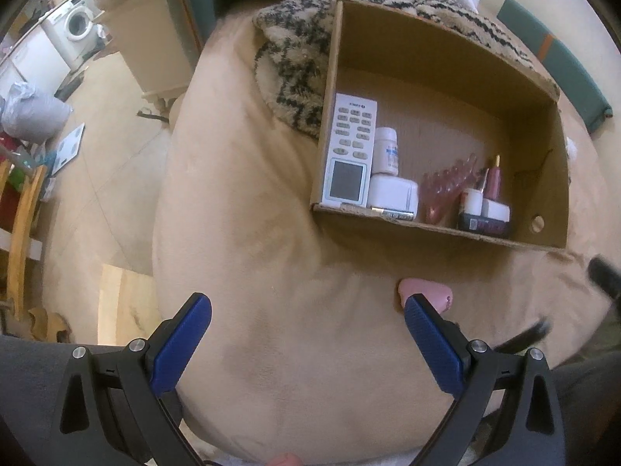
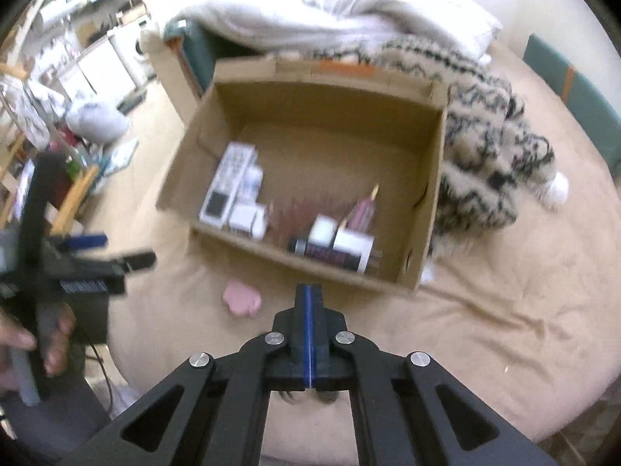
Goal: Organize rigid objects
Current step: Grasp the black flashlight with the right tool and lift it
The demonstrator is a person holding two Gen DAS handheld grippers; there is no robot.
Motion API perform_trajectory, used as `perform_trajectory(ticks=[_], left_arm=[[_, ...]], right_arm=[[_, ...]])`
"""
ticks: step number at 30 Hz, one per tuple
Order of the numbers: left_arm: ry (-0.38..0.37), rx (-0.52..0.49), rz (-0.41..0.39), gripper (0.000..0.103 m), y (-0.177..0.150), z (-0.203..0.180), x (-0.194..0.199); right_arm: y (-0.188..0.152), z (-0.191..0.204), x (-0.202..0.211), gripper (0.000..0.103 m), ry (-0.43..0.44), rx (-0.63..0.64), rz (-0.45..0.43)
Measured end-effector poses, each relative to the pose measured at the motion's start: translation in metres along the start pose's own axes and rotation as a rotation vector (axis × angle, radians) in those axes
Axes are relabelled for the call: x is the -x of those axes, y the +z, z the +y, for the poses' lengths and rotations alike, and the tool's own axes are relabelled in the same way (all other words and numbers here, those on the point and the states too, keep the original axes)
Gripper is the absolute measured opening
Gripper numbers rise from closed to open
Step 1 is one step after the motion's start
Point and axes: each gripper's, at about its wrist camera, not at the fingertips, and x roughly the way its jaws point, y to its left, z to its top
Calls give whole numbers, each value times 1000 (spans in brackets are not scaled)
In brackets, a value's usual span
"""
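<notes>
An open cardboard box (image 1: 434, 229) (image 2: 310, 260) sits on a beige bed. Along its near wall lie a white remote (image 1: 347, 151) (image 2: 227, 186), a white pill bottle (image 1: 386, 149), a white block (image 1: 392, 194), pink items (image 1: 446, 186) and small cosmetics (image 1: 485, 209) (image 2: 341, 240). A small pink object (image 1: 427, 289) (image 2: 241, 297) lies on the bed in front of the box. My left gripper (image 1: 306, 310) is open and empty; its right finger (image 1: 431, 338) is just before the pink object. My right gripper (image 2: 308, 295) is shut and empty above the bed near the box.
A patterned fluffy blanket (image 1: 295, 58) (image 2: 489, 147) lies behind and beside the box, with a white duvet (image 2: 330, 15) beyond. The bed's left edge drops to the floor, with a washing machine (image 1: 75, 25), a bag (image 1: 31, 110) and a wooden chair (image 1: 23, 209). The left gripper shows in the right view (image 2: 83, 248).
</notes>
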Motion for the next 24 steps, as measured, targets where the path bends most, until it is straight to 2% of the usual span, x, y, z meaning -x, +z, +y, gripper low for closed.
perform_trajectory(ticks=[2,5,7,10,13,14,15,18,22,24], left_arm=[[13,-11,4,99,0,-2,-3],[40,-24,4,99,-1,-4,-6],[43,-19,11,99,-1,-2,-9],[39,-13,13,100,-1,-2,-10],[30,-23,12,100,0,-6,-9],[25,-30,8,99,0,-8,-8],[25,-37,3,100,0,-10,-7],[33,-55,-11,100,0,-15,-5],[36,-41,-5,100,0,-10,-6],[35,-27,-3,100,0,-6,-6]], right_arm=[[1,-7,-10,1,11,-21,21],[-9,-19,-35,2,44,-92,106],[-18,-28,-48,2,-3,-128,139],[-28,-47,-69,20,-27,-217,232],[-37,-63,-92,43,-23,-321,323],[-41,-68,-101,57,-15,-369,351],[-46,-70,-107,61,-4,-406,369],[-47,-66,-126,61,22,-446,395],[-51,-42,-147,59,-77,-332,426],[-53,-29,-148,47,-141,-253,406]])
